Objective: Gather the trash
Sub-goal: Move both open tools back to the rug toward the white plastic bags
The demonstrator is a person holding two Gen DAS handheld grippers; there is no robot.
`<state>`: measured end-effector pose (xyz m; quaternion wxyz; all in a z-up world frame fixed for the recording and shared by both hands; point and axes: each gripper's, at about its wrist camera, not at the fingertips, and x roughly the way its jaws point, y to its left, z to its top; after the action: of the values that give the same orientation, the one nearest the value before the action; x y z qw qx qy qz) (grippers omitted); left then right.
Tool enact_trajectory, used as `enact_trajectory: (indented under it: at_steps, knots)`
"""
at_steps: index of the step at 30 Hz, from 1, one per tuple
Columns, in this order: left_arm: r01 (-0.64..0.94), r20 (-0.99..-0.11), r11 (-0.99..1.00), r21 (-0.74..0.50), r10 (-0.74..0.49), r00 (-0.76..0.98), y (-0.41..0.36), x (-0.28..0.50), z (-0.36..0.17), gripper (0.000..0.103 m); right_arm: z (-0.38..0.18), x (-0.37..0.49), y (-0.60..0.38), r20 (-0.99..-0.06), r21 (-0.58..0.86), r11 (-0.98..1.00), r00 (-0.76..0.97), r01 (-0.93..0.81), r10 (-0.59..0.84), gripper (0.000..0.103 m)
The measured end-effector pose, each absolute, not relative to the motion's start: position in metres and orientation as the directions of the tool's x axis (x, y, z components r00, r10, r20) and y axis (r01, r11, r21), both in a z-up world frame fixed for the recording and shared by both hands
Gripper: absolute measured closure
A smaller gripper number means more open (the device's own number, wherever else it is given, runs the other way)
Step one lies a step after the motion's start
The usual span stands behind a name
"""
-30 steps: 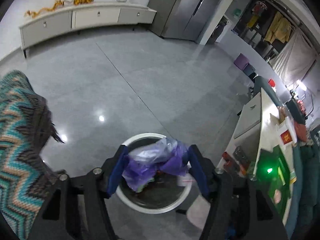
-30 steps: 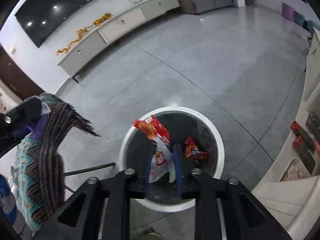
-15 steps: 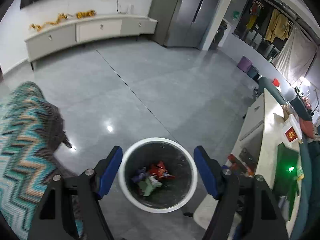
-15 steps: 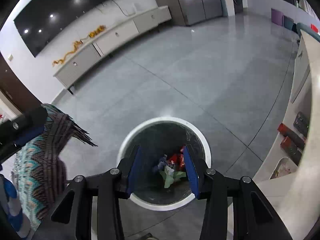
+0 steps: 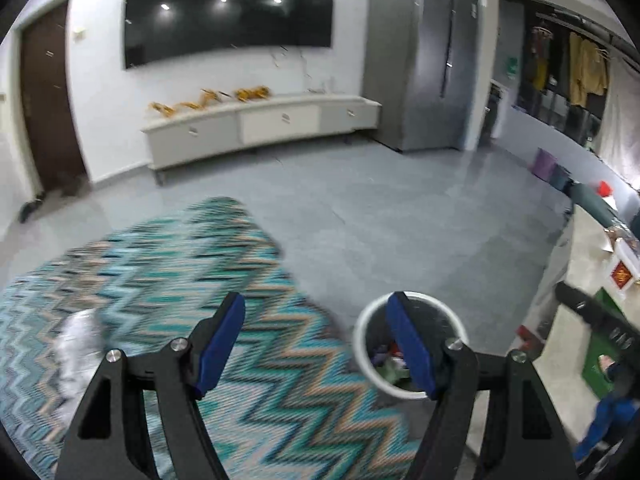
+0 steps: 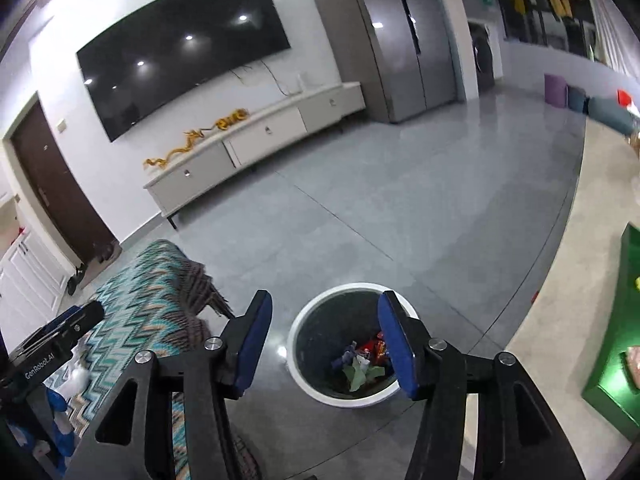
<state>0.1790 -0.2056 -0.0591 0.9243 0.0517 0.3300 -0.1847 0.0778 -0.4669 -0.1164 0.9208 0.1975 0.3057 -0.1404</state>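
A white-rimmed round trash bin stands on the grey floor with purple, red and green wrappers inside. It also shows in the left wrist view, partly behind the right finger. My right gripper is open and empty above the bin's near side. My left gripper is open and empty over the zigzag-patterned blanket. A crumpled white piece lies on the blanket at the left, blurred; it also shows in the right wrist view.
A light table with a green tray stands at the right, close to the bin. A low white cabinet runs along the far wall under a dark screen. Grey floor lies between.
Both grippers opened and dropped their trash, the purple bag and the red wrapper, into the bin. Both then tilted up and back; the left one swung left over the blanket.
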Motion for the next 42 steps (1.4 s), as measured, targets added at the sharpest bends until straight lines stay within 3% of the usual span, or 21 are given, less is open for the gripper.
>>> enact_trajectory:
  at_steps: [12, 42]
  knots:
    - [0.222, -0.543, 0.975, 0.012, -0.180, 0.820, -0.083, 0.121, -0.032, 0.020, -0.085, 0.052, -0.389, -0.607, 0.233, 0.933, 0.791, 0.275, -0.081, 0.045]
    - [0.085, -0.484, 0.992, -0.092, -0.120, 0.867, 0.064, 0.084, -0.040, 0.019, -0.060, 0.069, -0.224, -0.628, 0.114, 0.993, 0.776, 0.011, 0.063, 0.045]
